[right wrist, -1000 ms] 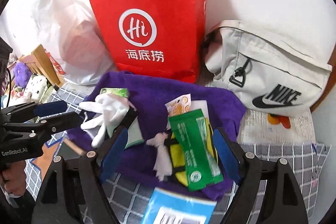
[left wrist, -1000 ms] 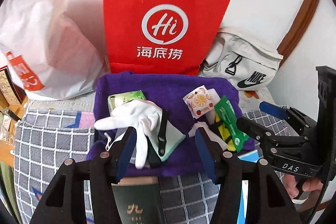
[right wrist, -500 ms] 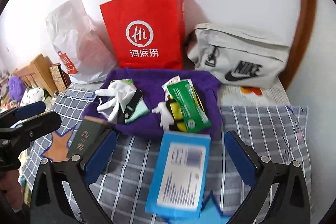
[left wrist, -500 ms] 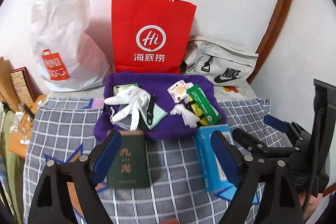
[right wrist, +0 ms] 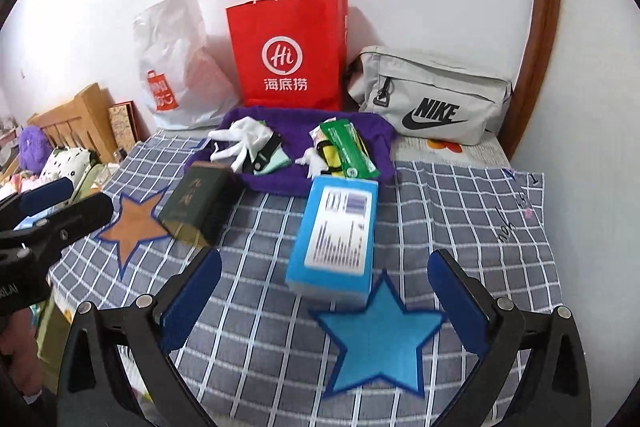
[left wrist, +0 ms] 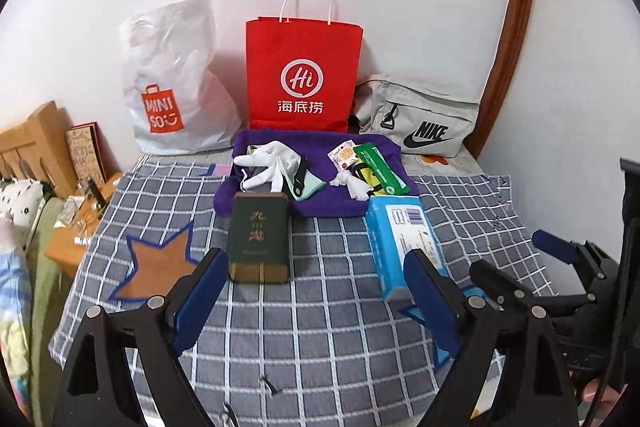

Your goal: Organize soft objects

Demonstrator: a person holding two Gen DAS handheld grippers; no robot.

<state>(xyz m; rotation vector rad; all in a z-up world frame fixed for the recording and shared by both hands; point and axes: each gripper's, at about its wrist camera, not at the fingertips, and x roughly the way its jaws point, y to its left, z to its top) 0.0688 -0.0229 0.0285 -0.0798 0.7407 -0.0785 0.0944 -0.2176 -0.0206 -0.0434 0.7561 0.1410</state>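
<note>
Both the left gripper (left wrist: 316, 301) and right gripper (right wrist: 325, 293) hang spread wide and empty, well back from the towel (left wrist: 288, 147) at the cloth's (left wrist: 320, 307) far edge. Risk: reaching in, a finger could knock the green box (left wrist: 260, 235) or blue box (right wrist: 336, 235) (both lie in the way). The glove (left wrist: 272, 163) lies limp, crumpled, fingers splayed, on the towel's left half.

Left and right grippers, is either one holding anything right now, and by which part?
Nothing is held. The left gripper and right gripper are both open above the checked cloth, nothing between their fingers.
</note>
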